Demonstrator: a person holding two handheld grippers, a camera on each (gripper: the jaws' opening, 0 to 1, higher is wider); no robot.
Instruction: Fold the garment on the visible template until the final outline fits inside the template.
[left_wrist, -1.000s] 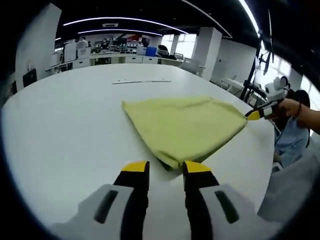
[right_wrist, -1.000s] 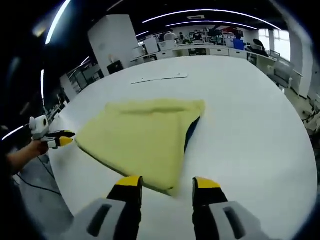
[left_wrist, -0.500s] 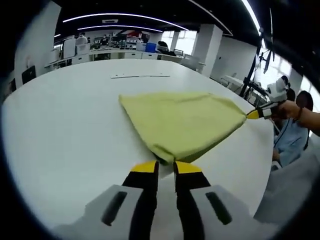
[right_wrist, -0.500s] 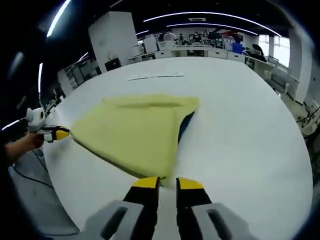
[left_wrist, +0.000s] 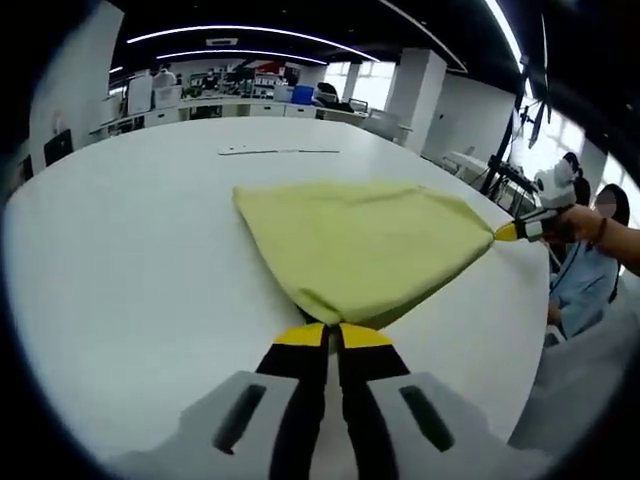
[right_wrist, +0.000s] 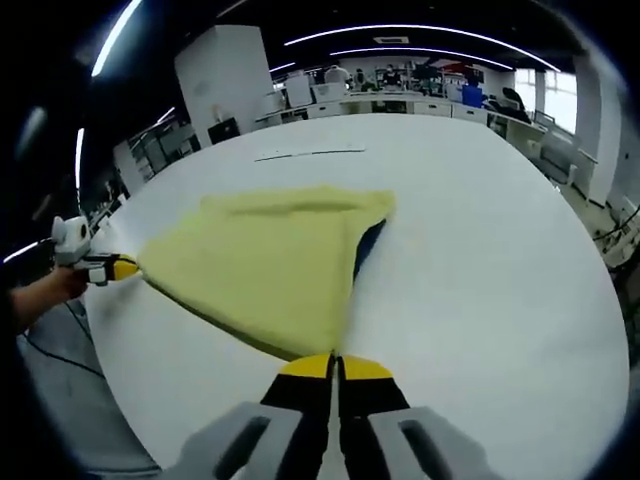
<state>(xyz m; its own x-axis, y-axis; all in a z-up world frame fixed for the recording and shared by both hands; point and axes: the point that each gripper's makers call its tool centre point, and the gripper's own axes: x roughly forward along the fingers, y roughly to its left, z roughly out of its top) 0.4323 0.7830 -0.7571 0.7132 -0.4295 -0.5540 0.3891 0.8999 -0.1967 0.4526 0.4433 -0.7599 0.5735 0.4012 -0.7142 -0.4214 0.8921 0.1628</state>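
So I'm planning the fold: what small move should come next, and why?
Probably lift both corners together and carry them across. The left tongs and right tongs look shut on opposite corners of the yellow fabric garment, which lies flat on the white table.

White worktop (left_wrist: 120, 250): yellow garment (left_wrist: 365, 245) lies on it; thin template strip (left_wrist: 280, 151) farther back.

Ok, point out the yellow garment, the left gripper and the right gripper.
yellow garment (left_wrist: 365, 245), left gripper view, middle of the cloth.
left gripper (left_wrist: 331, 335), left gripper view, between its yellow tips.
right gripper (right_wrist: 335, 366), right gripper view, between its yellow tips.
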